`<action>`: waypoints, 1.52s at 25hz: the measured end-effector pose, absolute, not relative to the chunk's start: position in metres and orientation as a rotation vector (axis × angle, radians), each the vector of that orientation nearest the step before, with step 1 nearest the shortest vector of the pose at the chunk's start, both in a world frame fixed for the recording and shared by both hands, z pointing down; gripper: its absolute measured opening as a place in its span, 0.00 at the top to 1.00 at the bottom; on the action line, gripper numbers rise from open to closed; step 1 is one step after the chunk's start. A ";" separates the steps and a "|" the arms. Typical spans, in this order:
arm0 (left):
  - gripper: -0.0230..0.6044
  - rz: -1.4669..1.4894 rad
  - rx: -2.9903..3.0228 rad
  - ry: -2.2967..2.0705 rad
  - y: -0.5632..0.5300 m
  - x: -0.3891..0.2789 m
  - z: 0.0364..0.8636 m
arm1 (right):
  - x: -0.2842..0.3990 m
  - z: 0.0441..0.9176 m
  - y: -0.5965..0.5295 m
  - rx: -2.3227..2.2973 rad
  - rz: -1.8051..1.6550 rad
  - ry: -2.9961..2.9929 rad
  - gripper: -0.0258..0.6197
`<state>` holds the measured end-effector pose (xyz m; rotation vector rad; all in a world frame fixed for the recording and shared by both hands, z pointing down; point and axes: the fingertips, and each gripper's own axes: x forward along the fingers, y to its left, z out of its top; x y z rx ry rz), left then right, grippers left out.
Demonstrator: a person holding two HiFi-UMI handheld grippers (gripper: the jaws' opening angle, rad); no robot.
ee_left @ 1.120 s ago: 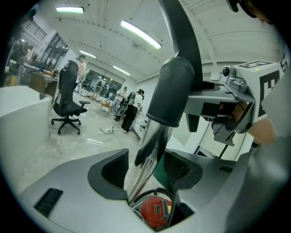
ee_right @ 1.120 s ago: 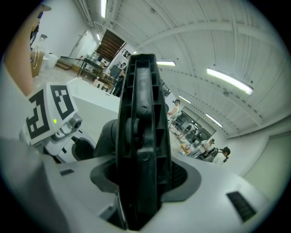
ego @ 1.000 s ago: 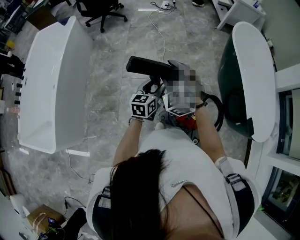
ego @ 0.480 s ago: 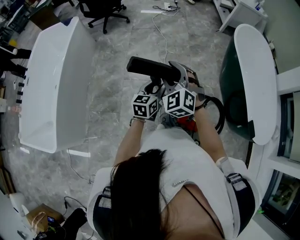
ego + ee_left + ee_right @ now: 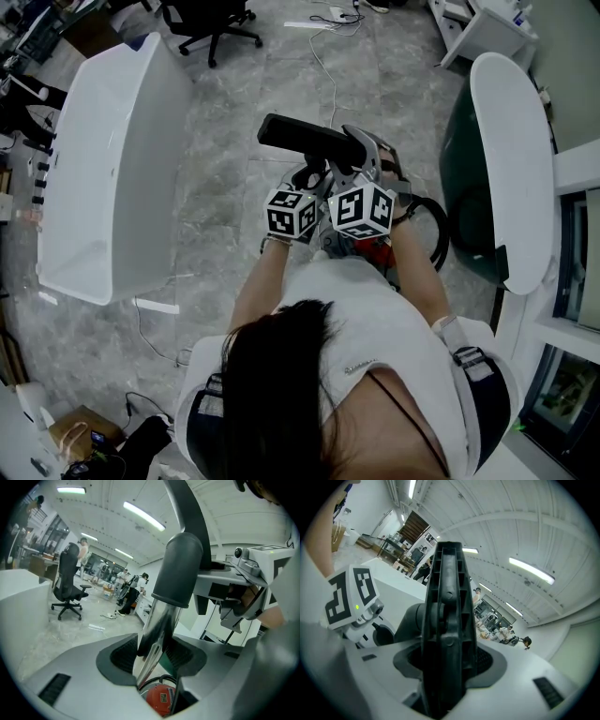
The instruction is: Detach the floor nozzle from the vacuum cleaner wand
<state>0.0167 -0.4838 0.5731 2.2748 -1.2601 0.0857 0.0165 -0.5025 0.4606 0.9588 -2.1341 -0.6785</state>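
The black floor nozzle lies on the grey floor ahead of me, its grey neck leading back to the wand. My left gripper has just been closing, and the chrome wand stands between its jaws below a dark grey collar. The pads press on the wand. My right gripper is shut on a black ribbed part of the nozzle's neck, which fills the gap at the right gripper. The red vacuum body sits under both grippers and shows below the wand as a red body.
A long white table stands to the left and a white-topped green one to the right. A black hose loops by the vacuum. An office chair and cables lie further off.
Both grippers and the nozzle stay where they were. Only the head view shifts slightly.
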 end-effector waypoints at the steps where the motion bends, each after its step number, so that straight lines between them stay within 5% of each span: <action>1: 0.67 0.091 2.277 -1.264 -0.484 0.017 0.573 | 0.017 0.460 -0.502 0.961 -0.676 -2.131 0.63; 38: 0.67 0.064 2.328 -1.218 -0.489 0.028 0.571 | 0.032 0.457 -0.506 1.000 -0.601 -2.096 0.62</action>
